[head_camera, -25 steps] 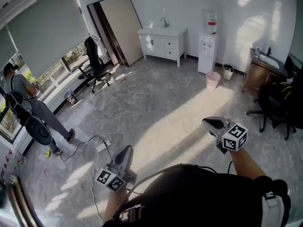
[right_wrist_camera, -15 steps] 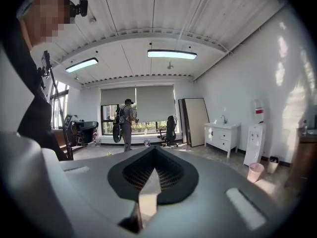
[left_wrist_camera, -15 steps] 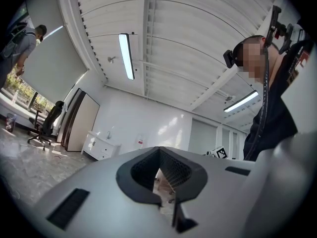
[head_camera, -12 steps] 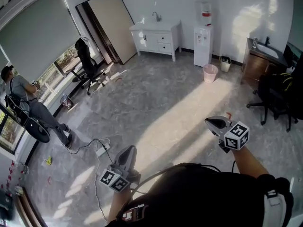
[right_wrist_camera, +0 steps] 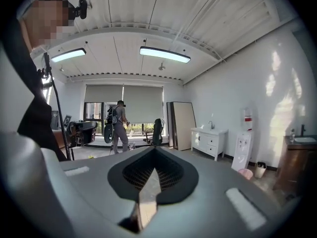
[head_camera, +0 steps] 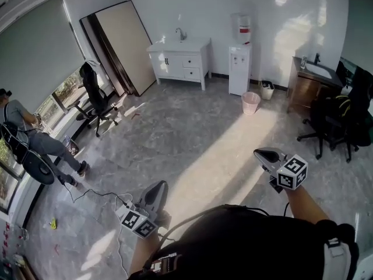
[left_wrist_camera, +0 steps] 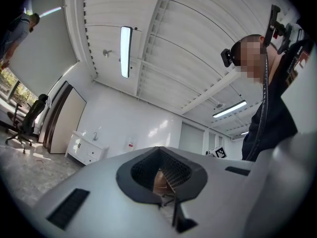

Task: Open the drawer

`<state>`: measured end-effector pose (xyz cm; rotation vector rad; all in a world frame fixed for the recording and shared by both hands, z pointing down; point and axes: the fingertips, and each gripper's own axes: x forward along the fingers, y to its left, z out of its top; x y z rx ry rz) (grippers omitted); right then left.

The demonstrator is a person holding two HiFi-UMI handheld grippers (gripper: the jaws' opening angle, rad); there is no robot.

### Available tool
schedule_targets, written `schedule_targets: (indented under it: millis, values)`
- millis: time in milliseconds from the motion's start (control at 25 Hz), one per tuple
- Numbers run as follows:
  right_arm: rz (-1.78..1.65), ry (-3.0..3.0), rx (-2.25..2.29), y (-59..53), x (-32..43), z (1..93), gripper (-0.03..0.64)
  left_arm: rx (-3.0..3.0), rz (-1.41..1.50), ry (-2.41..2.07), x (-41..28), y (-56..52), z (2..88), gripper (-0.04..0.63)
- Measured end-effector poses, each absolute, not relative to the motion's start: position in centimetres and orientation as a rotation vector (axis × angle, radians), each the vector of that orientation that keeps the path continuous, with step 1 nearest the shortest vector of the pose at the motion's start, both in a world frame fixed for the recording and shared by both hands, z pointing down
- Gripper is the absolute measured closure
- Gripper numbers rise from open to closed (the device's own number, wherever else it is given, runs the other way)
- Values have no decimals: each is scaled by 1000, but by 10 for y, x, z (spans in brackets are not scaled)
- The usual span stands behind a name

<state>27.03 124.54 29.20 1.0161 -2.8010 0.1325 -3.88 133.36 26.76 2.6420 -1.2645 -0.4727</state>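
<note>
A white cabinet (head_camera: 179, 56) with drawers and a sink on top stands against the far wall, well across the room from both grippers. It also shows small in the left gripper view (left_wrist_camera: 85, 151) and the right gripper view (right_wrist_camera: 210, 142). My left gripper (head_camera: 158, 186) is held low at the lower left, jaws shut with nothing between them. My right gripper (head_camera: 260, 154) is at the lower right, pointing out over the floor, jaws together and holding nothing. Neither gripper touches anything.
A water dispenser (head_camera: 239, 69) and a pink bin (head_camera: 250, 102) stand right of the cabinet. A wooden washstand (head_camera: 308, 86) and a black chair (head_camera: 335, 124) are at the right. A leaning board (head_camera: 119, 45), another chair (head_camera: 93, 98) and a person (head_camera: 29, 139) are at the left. A cable (head_camera: 105, 194) lies on the floor.
The head view has swung, so the cabinet and the rest of the room sit further left in the picture. Both grippers stay shut, low in the picture, with the left one a little lower.
</note>
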Motion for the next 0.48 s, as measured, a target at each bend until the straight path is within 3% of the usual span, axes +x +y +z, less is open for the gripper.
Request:
schedule_targets:
  millis: [480]
  values:
    - [91,-2783,912,1180,148,304,618,2642,-450,-1222,-135,1255,280,595]
